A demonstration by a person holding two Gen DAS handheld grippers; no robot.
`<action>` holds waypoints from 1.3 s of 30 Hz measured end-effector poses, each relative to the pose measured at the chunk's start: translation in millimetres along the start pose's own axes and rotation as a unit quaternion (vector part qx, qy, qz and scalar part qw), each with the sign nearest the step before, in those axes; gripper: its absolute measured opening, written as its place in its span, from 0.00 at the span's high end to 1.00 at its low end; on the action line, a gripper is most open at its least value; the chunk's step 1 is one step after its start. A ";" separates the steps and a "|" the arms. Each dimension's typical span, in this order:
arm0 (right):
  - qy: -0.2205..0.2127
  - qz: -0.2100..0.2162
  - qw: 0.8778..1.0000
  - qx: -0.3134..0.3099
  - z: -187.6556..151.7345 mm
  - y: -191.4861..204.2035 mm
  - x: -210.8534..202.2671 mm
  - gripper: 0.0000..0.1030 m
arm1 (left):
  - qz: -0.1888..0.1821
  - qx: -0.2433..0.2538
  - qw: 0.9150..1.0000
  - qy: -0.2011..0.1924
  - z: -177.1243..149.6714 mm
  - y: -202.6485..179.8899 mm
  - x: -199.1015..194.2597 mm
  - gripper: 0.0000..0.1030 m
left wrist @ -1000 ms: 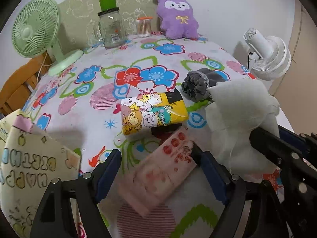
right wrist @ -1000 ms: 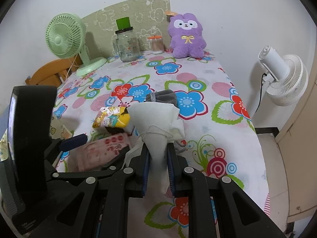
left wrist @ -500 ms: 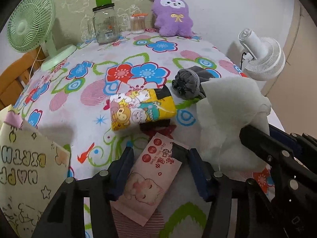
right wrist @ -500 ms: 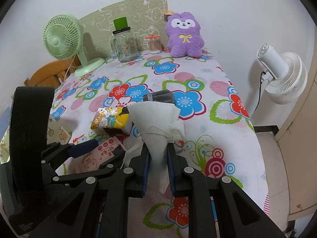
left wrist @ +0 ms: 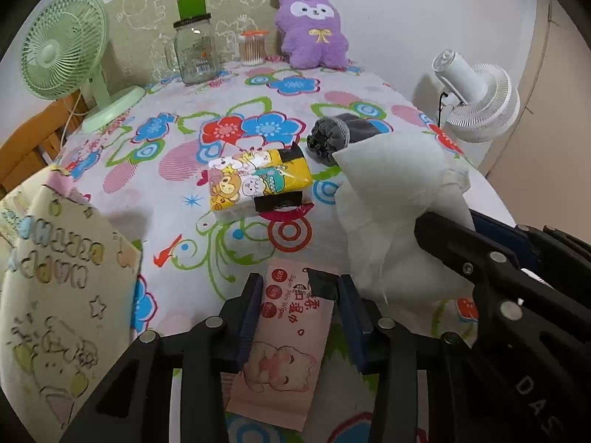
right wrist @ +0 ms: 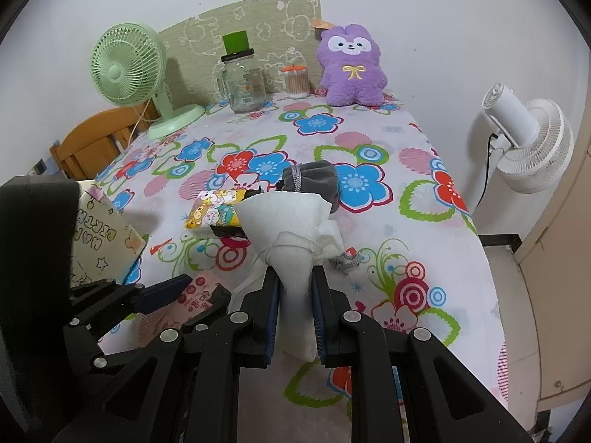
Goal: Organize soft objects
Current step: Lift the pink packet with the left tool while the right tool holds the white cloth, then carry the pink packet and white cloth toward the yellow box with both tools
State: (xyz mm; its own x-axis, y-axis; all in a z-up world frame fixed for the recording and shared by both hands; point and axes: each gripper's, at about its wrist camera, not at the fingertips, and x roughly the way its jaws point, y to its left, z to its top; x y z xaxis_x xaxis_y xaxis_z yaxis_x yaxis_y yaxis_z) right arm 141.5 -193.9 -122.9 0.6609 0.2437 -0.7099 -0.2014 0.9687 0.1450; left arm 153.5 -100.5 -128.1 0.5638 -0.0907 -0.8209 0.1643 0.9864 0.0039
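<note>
My left gripper (left wrist: 297,288) is shut on a pink wet-wipes pack (left wrist: 286,347) with a cat print, held above the flowered tablecloth (left wrist: 207,243). My right gripper (right wrist: 295,280) is shut on a white folded cloth (right wrist: 291,221), which also shows at the right of the left wrist view (left wrist: 395,199). A yellow cartoon tissue pack (left wrist: 258,182) lies mid-table, and it also shows in the right wrist view (right wrist: 212,212). A rolled grey sock (left wrist: 340,136) lies just right of it. A purple plush (left wrist: 314,37) sits at the table's back.
A cream birthday gift bag (left wrist: 55,288) stands at the left. A green fan (left wrist: 66,59), a glass jar (left wrist: 194,51) and a cotton-swab pot (left wrist: 253,48) stand at the back. A white fan (left wrist: 476,103) stands off the table's right edge. A small crumpled wrapper (right wrist: 347,260) lies near the cloth.
My left gripper has closed onto the pink wipes pack, turned it straight between the fingers and lifted it back. The right gripper holds the white cloth as before.
</note>
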 end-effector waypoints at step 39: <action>-0.070 -0.018 0.997 -0.024 9.8 57.5 -106.4 0.81 | 0.003 0.018 0.994 -0.111 -14.7 13.2 -131.6 0.60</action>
State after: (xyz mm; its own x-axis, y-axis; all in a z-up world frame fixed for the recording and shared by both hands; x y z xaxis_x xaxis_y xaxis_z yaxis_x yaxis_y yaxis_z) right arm 66.8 -163.6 -32.3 0.7627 0.2158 -0.6097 -0.2071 0.9745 0.0858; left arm 69.5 -73.6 -28.5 0.7297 -0.1160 -0.6739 0.1863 0.9819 0.0327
